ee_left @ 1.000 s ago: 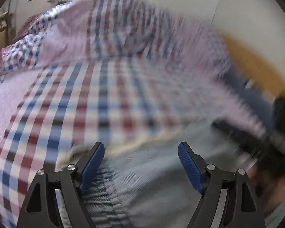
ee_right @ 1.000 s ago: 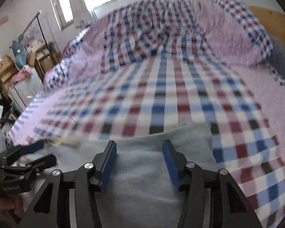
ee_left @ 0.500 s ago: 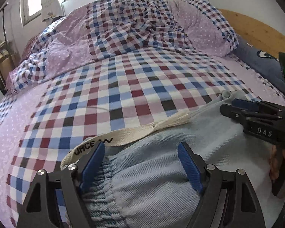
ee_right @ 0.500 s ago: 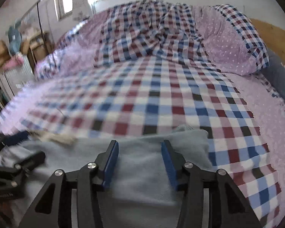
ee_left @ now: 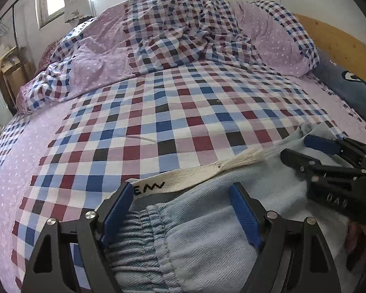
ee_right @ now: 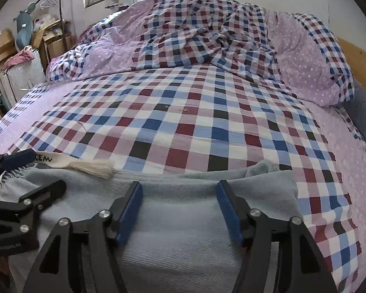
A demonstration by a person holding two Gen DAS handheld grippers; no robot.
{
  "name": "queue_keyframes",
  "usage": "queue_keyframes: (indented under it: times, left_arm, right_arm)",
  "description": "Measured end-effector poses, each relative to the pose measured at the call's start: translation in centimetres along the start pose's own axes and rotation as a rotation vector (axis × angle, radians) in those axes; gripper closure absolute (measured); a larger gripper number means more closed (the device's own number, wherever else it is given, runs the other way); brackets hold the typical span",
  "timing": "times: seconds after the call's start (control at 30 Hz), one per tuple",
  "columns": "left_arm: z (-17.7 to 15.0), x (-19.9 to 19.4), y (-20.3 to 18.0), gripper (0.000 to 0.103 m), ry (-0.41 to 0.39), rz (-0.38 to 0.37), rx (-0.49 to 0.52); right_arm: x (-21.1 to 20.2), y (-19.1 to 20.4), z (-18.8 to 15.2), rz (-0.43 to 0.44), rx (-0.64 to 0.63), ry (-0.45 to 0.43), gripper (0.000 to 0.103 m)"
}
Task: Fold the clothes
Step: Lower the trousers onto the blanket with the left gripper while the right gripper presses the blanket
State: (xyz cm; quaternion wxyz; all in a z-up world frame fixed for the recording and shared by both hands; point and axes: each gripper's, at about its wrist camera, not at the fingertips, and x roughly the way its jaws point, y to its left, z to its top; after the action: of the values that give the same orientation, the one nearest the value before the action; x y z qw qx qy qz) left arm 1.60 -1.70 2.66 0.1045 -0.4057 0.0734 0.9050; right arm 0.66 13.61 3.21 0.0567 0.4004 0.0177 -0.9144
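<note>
Against the frames from a second ago, my left view has gone from a blur to sharp, and the cream drawstring (ee_left: 197, 173) now lies in plain sight along the top edge of the pale blue trousers (ee_left: 207, 239), its frayed tassel pointing right. The left gripper (ee_left: 180, 210) stays spread wide at the bottom of the frame over the elastic waistband, holding nothing. The right gripper (ee_right: 179, 207) has opened a little wider than before and hovers above the smooth blue cloth at the bottom middle of its frame, also empty.

Black letters on the drawstring read "EM" with a further stroke I cannot make out. The right gripper's body, at the right edge of the left view, shows "DAS".

The trousers lie flat at the near edge of the checked bedsheet (ee_right: 183, 122). At upper left of the right view stand cardboard boxes (ee_right: 0, 44); I cannot tell their contents.
</note>
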Motion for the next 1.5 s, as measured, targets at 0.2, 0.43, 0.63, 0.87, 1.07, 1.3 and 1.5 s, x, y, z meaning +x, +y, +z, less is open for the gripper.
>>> queue_keyframes:
  times: [0.2,0.43,0.63,0.87,1.07,1.3,1.5]
  left_arm:
    - [-0.2,0.7,0.6,0.014,0.019,-0.026,-0.025]
    - [-0.2,1.1,1.0,0.013,0.032,-0.048,-0.044]
    - [-0.3,1.2,0.9,0.012,0.034,-0.046,-0.050]
    - [-0.3,1.3,0.9,0.012,0.027,-0.044,-0.053]
    - [-0.3,1.3,1.2,0.012,0.022,-0.060,-0.064]
    - [-0.2,1.3,1.1,0.011,0.026,-0.070,-0.075]
    - [-0.3,1.1,1.1,0.011,0.022,-0.076,-0.083]
  right_arm:
    - [-4.3,-0.8,-1.2,0.093,0.081,-0.023,0.035]
    - [-6.8,1.4,-4.5,0.149,-0.045,0.001,0.035]
    - [-5.9,2.8,-6.5,0.096,-0.117,-0.037,0.034]
    - [-5.9,2.7,-6.5,0.108,-0.111,-0.028,0.034]
    - [-8.0,1.4,-8.2,0.098,-0.110,-0.034,0.030]
    - [-8.5,0.6,-10.4,0.083,-0.081,-0.036,0.029]
    - [-12.0,2.1,-11.9,0.089,-0.026,-0.055,0.029]
